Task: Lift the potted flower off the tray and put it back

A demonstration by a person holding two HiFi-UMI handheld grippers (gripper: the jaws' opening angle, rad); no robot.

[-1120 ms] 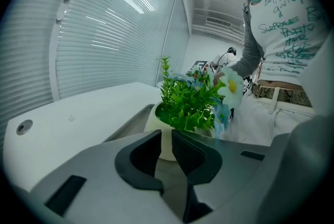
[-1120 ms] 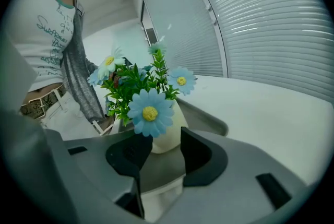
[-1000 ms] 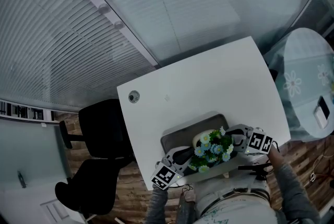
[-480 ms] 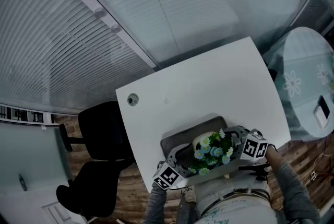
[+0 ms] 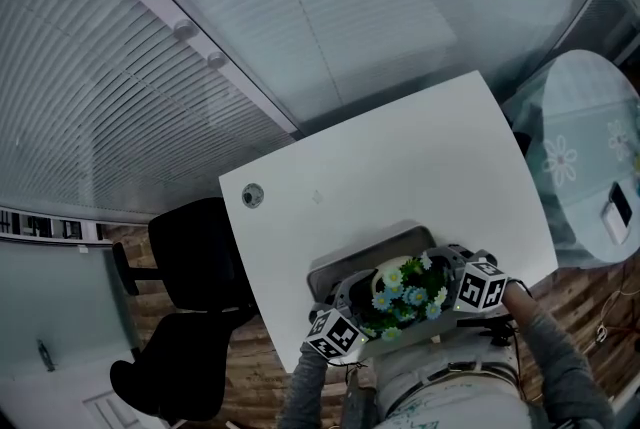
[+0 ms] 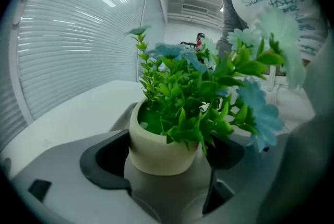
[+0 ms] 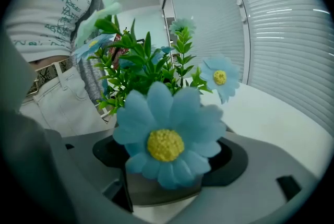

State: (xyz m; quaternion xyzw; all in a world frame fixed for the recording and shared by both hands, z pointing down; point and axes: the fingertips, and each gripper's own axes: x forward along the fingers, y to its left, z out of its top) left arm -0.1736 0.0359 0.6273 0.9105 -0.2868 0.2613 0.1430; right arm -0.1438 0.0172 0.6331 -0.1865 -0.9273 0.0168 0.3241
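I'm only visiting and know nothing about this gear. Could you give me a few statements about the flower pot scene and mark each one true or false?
1. The flowers are blue with yellow centres. True.
2. The pot is black. False: it is cream.
3. The tray lies on a white table. True.
4. Both grippers are squeezing the pot. False: the jaws of the left gripper and the right gripper have just been opening and stand wide apart, with the pot between them.
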